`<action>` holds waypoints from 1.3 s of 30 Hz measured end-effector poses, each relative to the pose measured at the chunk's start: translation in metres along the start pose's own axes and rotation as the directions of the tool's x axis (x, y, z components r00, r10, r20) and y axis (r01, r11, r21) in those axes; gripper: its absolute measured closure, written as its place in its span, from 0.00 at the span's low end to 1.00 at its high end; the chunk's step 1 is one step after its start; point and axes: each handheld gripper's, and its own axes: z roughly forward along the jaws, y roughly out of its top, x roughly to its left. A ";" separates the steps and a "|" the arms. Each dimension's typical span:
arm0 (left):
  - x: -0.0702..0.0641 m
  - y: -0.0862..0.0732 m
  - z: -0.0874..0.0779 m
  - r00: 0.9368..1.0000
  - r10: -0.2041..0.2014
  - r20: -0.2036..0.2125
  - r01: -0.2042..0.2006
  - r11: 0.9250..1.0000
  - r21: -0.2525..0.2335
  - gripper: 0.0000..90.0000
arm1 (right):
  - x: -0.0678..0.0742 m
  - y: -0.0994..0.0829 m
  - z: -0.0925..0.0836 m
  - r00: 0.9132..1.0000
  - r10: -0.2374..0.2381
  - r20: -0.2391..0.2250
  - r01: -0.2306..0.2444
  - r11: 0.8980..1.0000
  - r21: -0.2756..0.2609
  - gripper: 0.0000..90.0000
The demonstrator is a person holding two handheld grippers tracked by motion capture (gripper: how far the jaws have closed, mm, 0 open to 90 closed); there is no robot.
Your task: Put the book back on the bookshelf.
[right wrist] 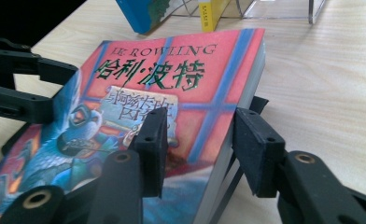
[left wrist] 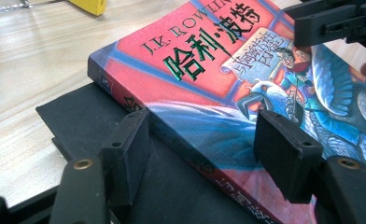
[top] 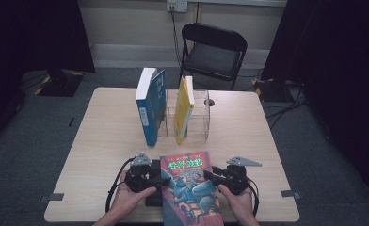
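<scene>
A red and blue paperback [top: 189, 188] with Chinese title lettering lies flat at the table's near edge, partly on a black flat pad [top: 153, 198]. My left gripper [top: 163, 181] comes at its left side. In the left gripper view its jaws [left wrist: 202, 126] stand apart across the spine edge of the book [left wrist: 204, 70], one over the pad [left wrist: 78, 116], one above the cover. My right gripper [top: 209, 177] comes at the right side. In the right gripper view its jaws [right wrist: 200, 119] straddle the page edge of the book [right wrist: 172, 84] without visibly pressing it.
A blue book [top: 150, 106] and a yellow book [top: 184, 108] stand upright at a clear acrylic rack [top: 202, 115] in the middle of the wooden table [top: 102, 136]. Behind the table stands a black folding chair [top: 213, 52].
</scene>
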 end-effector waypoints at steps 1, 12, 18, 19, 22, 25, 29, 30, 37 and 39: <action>0.000 0.000 0.000 1.000 0.005 -0.001 -0.005 1.000 -0.001 0.38 | 0.000 -0.001 -0.001 1.000 0.008 -0.003 -0.008 1.000 0.000 0.66; 0.001 -0.002 0.000 1.000 0.020 0.018 -0.019 1.000 -0.017 0.37 | -0.003 -0.004 -0.005 0.998 0.060 -0.019 -0.060 0.998 -0.003 0.73; 0.000 -0.002 0.000 0.999 0.040 0.031 -0.039 0.999 -0.006 0.30 | -0.007 -0.001 0.005 0.997 0.067 -0.022 -0.068 0.998 -0.014 0.63; 0.000 -0.002 0.000 0.999 0.038 0.037 -0.038 0.999 -0.005 0.29 | -0.006 -0.001 0.007 0.998 0.068 -0.014 -0.068 0.998 -0.016 0.62; 0.001 -0.002 -0.001 0.997 0.047 0.058 -0.047 0.999 0.003 0.26 | -0.005 -0.001 0.006 0.998 0.063 -0.010 -0.063 0.998 -0.015 0.64; 0.002 -0.001 -0.001 0.999 0.021 0.040 -0.021 1.000 0.008 0.30 | -0.006 -0.001 0.005 0.998 0.063 -0.014 -0.063 0.998 -0.009 0.65; 0.003 -0.001 -0.004 1.000 0.009 0.009 -0.009 1.000 0.013 0.36 | -0.008 -0.001 0.006 0.999 0.040 -0.017 -0.040 0.999 -0.015 0.64; 0.003 -0.002 -0.004 1.000 0.004 0.012 -0.004 1.000 0.003 0.38 | -0.008 -0.001 0.006 0.999 0.048 -0.017 -0.048 0.999 -0.012 0.64; 0.001 -0.003 -0.002 1.000 0.018 0.022 -0.018 1.000 -0.006 0.40 | -0.005 -0.001 0.005 0.997 0.081 -0.008 -0.081 0.997 -0.002 0.65; 0.001 -0.003 -0.002 1.000 0.016 0.022 -0.016 1.000 -0.012 0.39 | -0.005 0.000 0.005 0.997 0.077 -0.006 -0.077 0.997 0.002 0.65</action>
